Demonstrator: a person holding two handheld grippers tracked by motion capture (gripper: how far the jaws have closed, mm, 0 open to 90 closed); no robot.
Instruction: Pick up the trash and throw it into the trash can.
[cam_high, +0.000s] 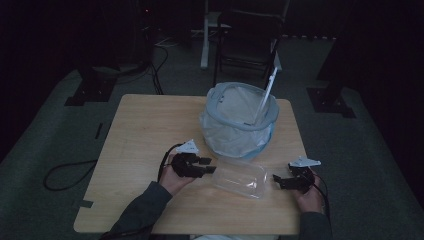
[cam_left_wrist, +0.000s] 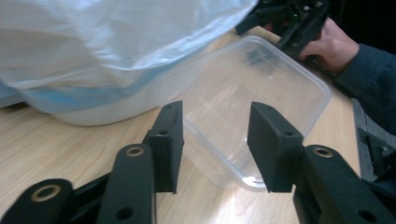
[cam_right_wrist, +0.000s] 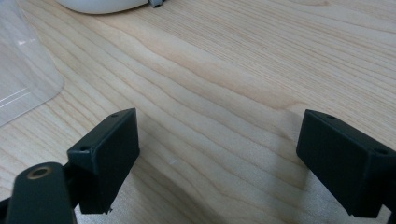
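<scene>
A wooden table (cam_high: 145, 145) is standing on a dark carpeted floor, with a chair (cam_high: 250, 40) sitting behind its far edge in the dim room. A round mesh hamper (cam_high: 239, 120), lined with a pale bag and trimmed in blue, is resting on the far middle of the table; a white stick (cam_high: 266, 95) is leaning out of it toward the right. Just in front of the hamper, a clear plastic container (cam_high: 240, 178) is lying on the tabletop between the two grippers.

The left gripper (cam_high: 202, 167), gripped in the person's left hand (cam_high: 175, 179), is reaching toward the container's left end. In the left gripper view its jaws are standing apart on either side of the container's near corner (cam_left_wrist: 233, 163), with nothing clamped between them.

The right gripper (cam_high: 278, 181), held in the right hand (cam_high: 309, 196), is hovering just beside the container's right end. Its jaws are spread wide over bare wood in the right gripper view, the container's edge (cam_right_wrist: 23, 79) showing at the left.
</scene>
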